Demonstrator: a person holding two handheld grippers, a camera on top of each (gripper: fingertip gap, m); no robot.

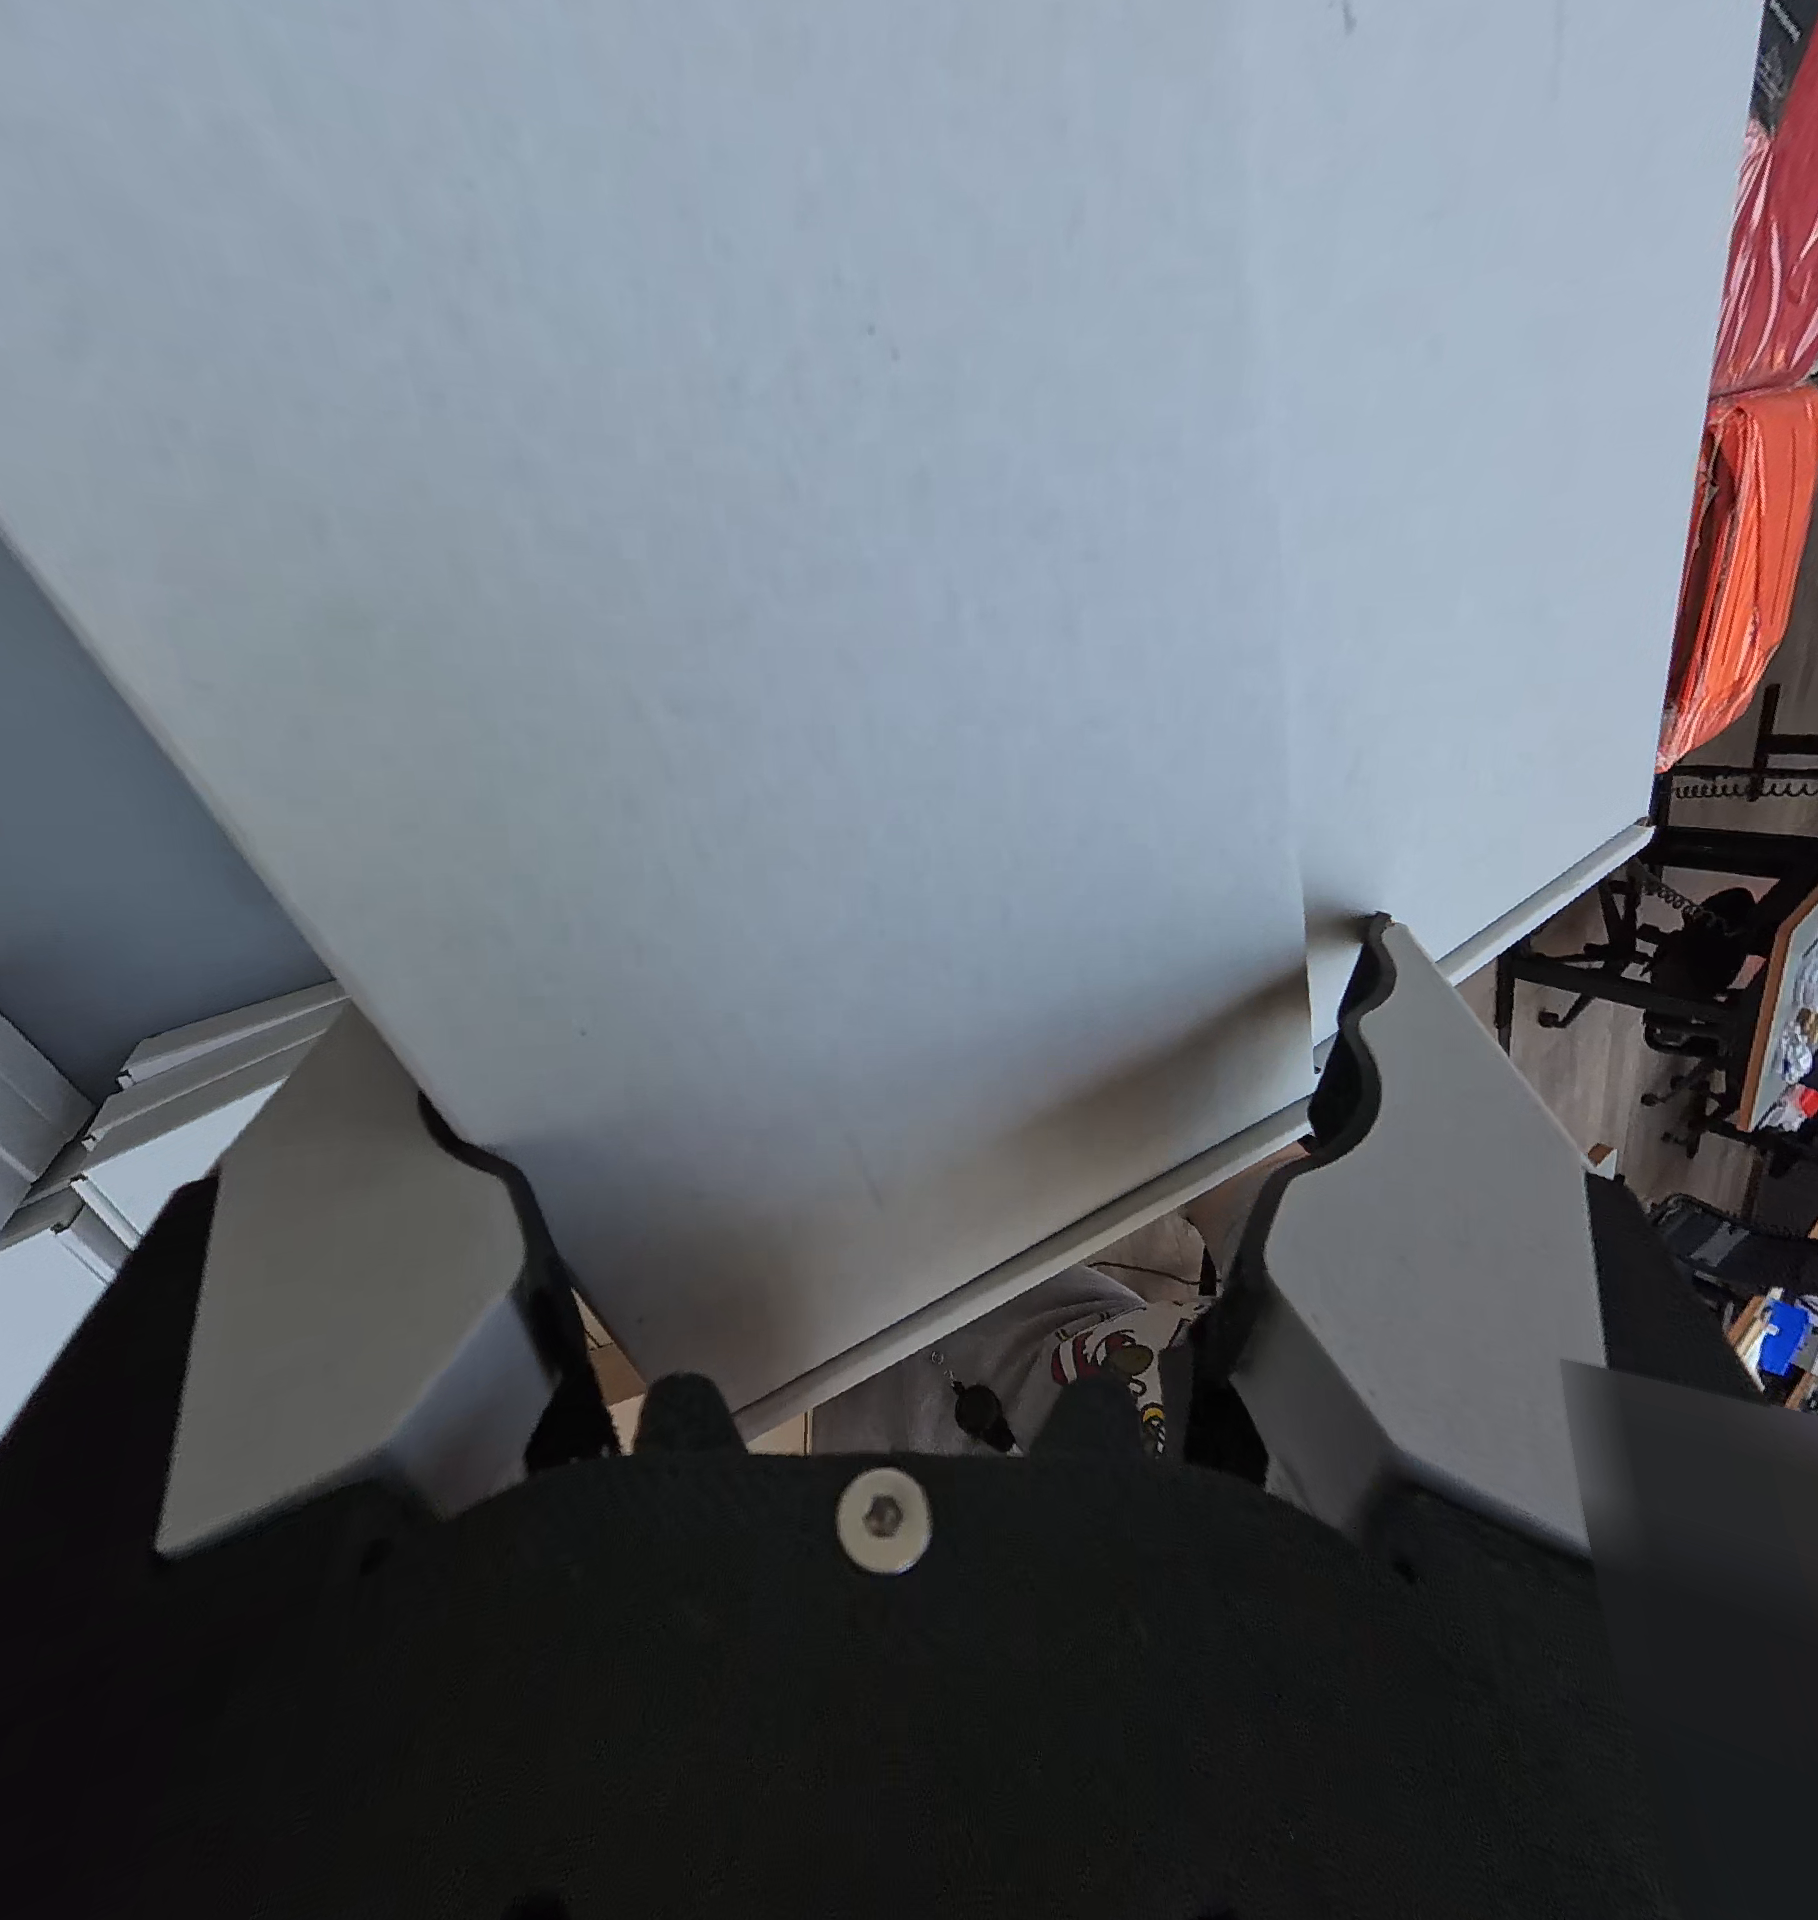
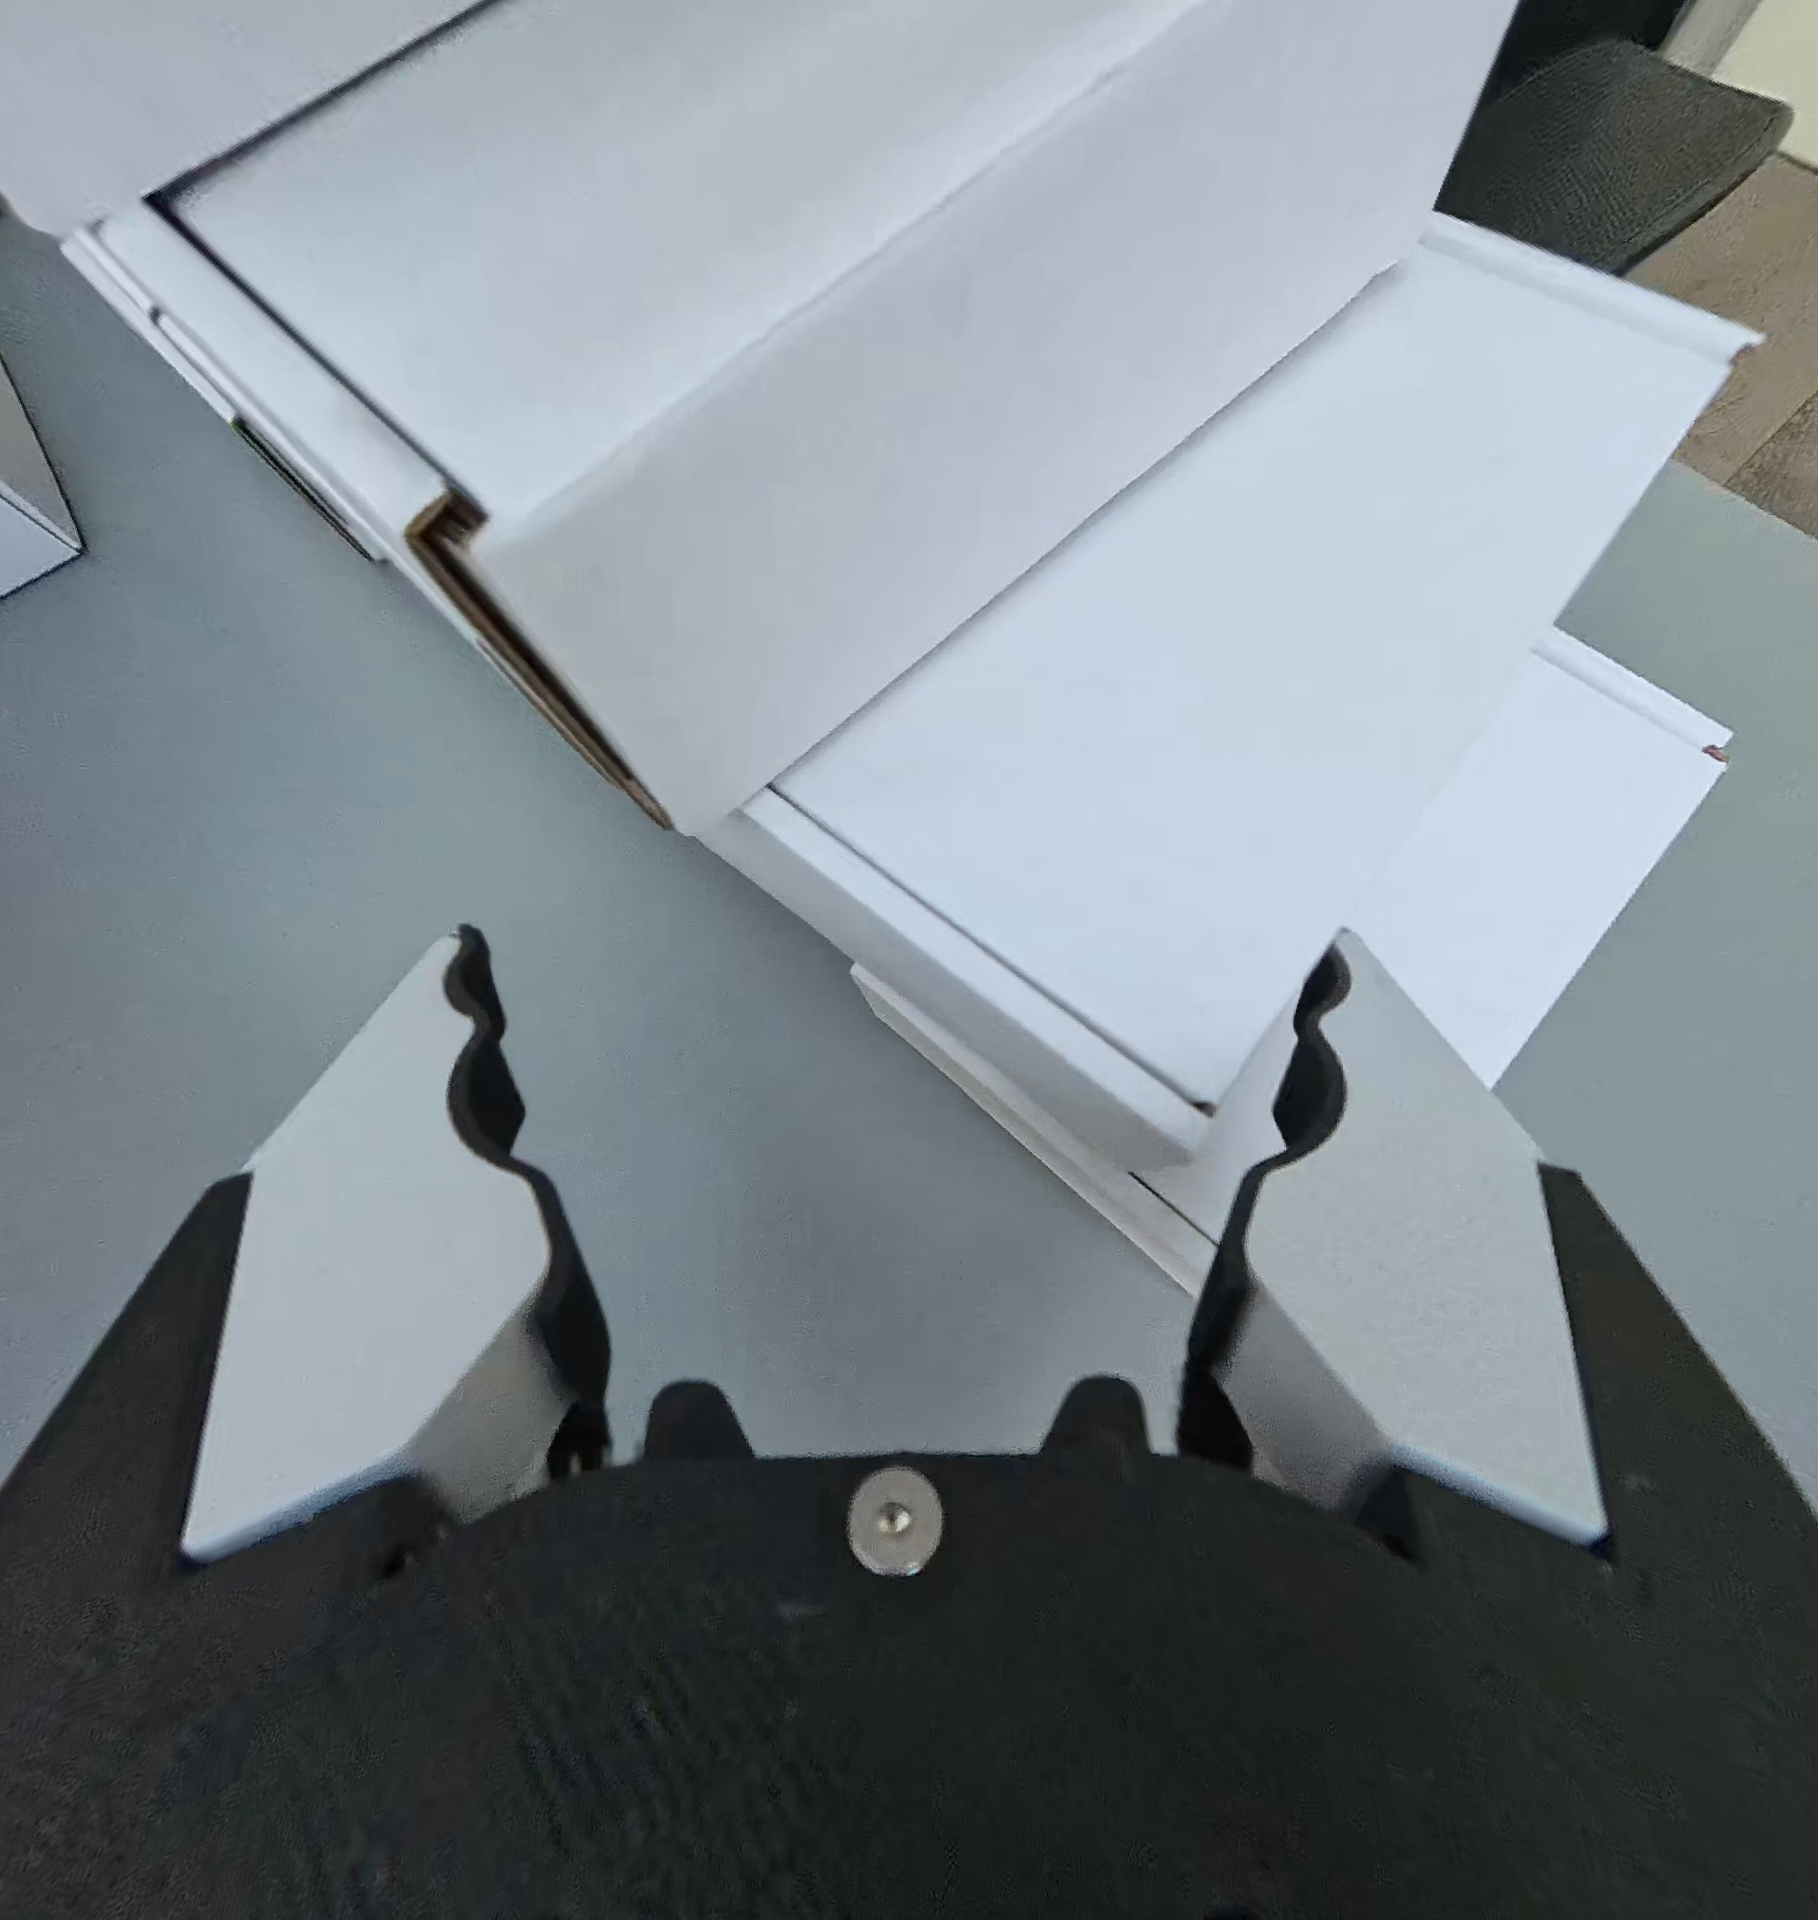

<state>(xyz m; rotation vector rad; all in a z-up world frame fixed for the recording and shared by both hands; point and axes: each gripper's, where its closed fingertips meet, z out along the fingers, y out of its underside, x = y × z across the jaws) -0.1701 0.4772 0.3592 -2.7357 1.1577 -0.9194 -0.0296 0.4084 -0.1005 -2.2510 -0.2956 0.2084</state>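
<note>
The grey bench [image 2: 209, 831] carries everything here. The biggest thing above the bench is a white cardboard panel [image 1: 780, 520]. It fills most of the left wrist view, flat face to the camera, with 1 crease running down its right part. Its lower edge juts past the bench's edge, over a person's grey printed garment [image 1: 1071, 1340].

On the bench lies a partly folded white box [image 2: 780, 468] with a raw brown corrugated edge along 1 side. A fan of flat white boxes [image 2: 1144, 779] lies against it, overlapping toward the bench's far edge. More white boxes [image 1: 11, 1091] sit on the bench, low at the left of the left wrist view. Off the bench, across the floor, are orange wrapped bundles [image 1: 1746, 571]; a black chair [image 2: 1611, 135] stands just past the bench's far corner.

The left tongs [image 1: 900, 1013] are spread wide. The panel's lower edge runs between the 2 fingers, and the right one looks to touch that edge. I cannot tell whether it bears on it, and nothing is pinched.

The right tongs [image 2: 900, 945] are equally wide and empty, hovering above the bench. 1 fingertip is over the corner of the nearest flat box.
</note>
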